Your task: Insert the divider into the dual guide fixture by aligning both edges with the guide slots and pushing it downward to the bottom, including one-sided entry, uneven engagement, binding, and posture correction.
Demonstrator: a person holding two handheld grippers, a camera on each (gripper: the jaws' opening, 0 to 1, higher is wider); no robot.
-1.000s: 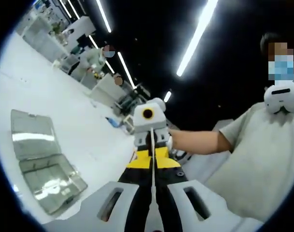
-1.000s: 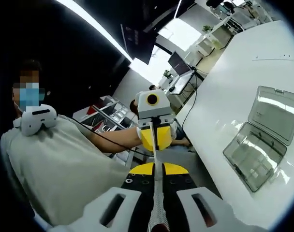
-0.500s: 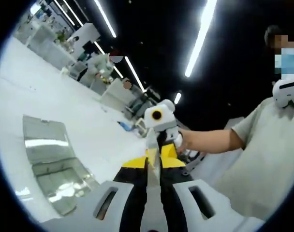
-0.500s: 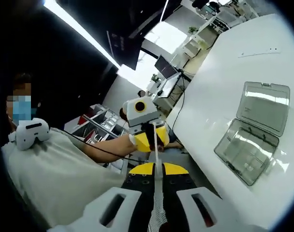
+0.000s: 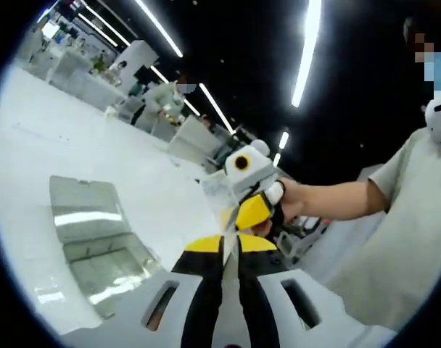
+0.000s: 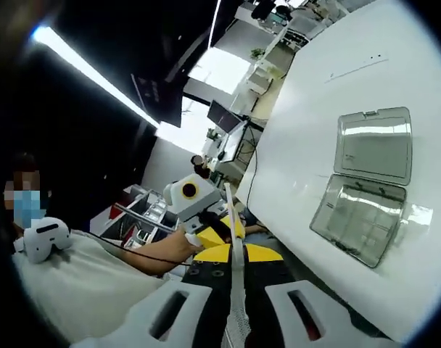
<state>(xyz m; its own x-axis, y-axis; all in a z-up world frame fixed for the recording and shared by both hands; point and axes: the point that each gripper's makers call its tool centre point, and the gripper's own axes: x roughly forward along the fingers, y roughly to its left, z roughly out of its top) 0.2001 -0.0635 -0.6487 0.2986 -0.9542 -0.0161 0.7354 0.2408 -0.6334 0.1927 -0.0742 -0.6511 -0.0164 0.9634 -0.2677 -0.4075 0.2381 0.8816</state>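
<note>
Divider (image 6: 233, 239) edge-on between both jaws (above table (image 6: 394, 87))

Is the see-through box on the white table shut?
No, the clear box lies on the white table with its lid swung back flat, so both halves face up in the right gripper view.

Divider (image 6: 233, 239) seen edge-on — its lower end hidden.

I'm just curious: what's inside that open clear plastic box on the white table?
The clear box lies open on the white table, lid flat. Faint ridges show in its base; glare hides any small contents.
</note>
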